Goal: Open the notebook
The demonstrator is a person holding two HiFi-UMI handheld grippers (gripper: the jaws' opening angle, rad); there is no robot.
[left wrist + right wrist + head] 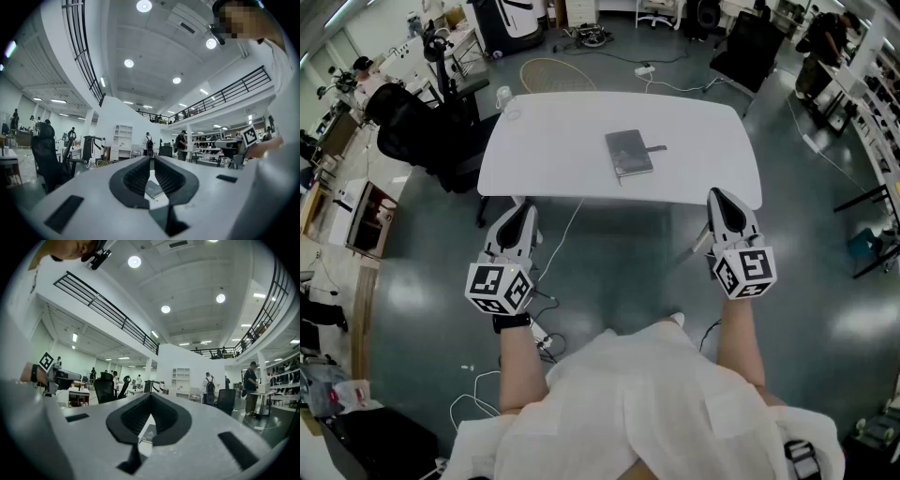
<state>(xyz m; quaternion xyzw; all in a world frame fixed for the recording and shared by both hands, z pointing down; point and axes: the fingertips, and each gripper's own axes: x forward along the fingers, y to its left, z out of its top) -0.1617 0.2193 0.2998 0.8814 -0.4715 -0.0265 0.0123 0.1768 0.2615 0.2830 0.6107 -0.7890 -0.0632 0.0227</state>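
Observation:
A closed grey notebook (629, 153) lies flat near the middle of the white table (544, 150), with a dark strap or pen sticking out on its right side. Both grippers hang in front of the table's near edge, well short of the notebook. My left gripper (525, 208) is at the left and my right gripper (715, 195) at the right. Each has its jaws together and holds nothing. Between the jaw pads, a sliver of the notebook (153, 188) shows in the left gripper view, and the notebook (146, 432) shows likewise in the right gripper view.
A clear bottle (504, 97) stands at the table's far left corner. A black office chair (417, 131) sits to the left of the table. Cables (548, 272) run across the floor under the near edge. Desks and shelves line the room's sides.

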